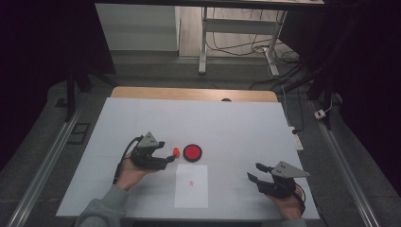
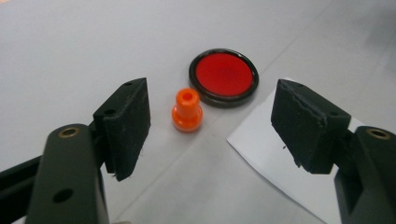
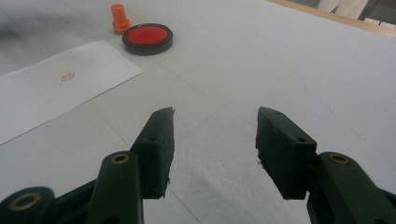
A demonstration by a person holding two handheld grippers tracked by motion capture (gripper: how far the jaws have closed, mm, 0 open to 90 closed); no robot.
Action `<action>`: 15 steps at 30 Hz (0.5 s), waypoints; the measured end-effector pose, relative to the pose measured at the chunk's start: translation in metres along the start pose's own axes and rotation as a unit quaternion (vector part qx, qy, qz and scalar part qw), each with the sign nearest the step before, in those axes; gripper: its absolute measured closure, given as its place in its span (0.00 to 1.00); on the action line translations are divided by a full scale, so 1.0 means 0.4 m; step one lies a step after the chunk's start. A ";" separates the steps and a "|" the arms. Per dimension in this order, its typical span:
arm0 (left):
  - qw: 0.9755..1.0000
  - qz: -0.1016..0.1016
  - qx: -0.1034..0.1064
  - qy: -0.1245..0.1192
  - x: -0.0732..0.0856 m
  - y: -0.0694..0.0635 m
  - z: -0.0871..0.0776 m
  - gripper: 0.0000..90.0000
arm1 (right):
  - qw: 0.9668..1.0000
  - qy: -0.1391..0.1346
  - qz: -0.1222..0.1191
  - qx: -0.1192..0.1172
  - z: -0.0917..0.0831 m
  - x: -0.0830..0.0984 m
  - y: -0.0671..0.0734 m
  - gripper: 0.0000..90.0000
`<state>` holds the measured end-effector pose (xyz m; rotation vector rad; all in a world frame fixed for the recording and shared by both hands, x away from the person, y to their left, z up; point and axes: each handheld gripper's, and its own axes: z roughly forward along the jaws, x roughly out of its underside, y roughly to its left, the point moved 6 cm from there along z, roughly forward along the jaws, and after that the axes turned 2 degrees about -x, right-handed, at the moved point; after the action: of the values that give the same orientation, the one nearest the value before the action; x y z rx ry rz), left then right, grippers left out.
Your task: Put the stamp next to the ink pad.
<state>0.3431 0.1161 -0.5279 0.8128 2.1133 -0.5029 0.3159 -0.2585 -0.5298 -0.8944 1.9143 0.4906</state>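
Room: dim, grey floor (image 1: 56,113) all round, a pale desk frame (image 1: 204,38) with loose cables beyond the far edge, a metal rail (image 1: 42,165) along each side of the work area.

Tabletop (image 1: 142,118): wide, covered in a plain pale grey-white sheet, with a strip of bare wood showing at the far edge. Surface flat and matte, faint seam lines crossing it.

Sheet of paper (image 1: 191,189): white, lying flat near the front centre, a small red stamped mark (image 3: 67,77) near its middle.

Left hand-held gripper (image 1: 166,160): held just above the tabletop left of centre, jaws spread wide, nothing between the pads. The left gripper view shows both pads clear of the stamp.

Right hand-held gripper (image 1: 254,172): low at the front right, well apart from the other things, jaws parted with only bare tabletop between them.

Ink pad (image 1: 192,152): round, black rim, red centre, just past the paper's far edge.

Stamp (image 2: 187,110): small, orange, standing upright on the tabletop just beside the ink pad, ahead of the left jaws, not touched.
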 end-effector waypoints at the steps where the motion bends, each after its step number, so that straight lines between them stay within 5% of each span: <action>1: 1.000 0.000 0.003 -0.001 0.005 -0.003 -0.008 0.32 | 1.000 -0.001 0.000 -0.002 0.001 0.000 0.000 0.51; 15: 1.000 -0.013 0.006 -0.006 0.084 -0.003 -0.095 0.31 | 1.000 0.002 -0.009 -0.008 0.002 0.000 0.001 0.51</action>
<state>0.3058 0.1502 -0.5318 0.7879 2.1138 -0.5325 0.3160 -0.2576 -0.5302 -0.9225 1.9073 0.4939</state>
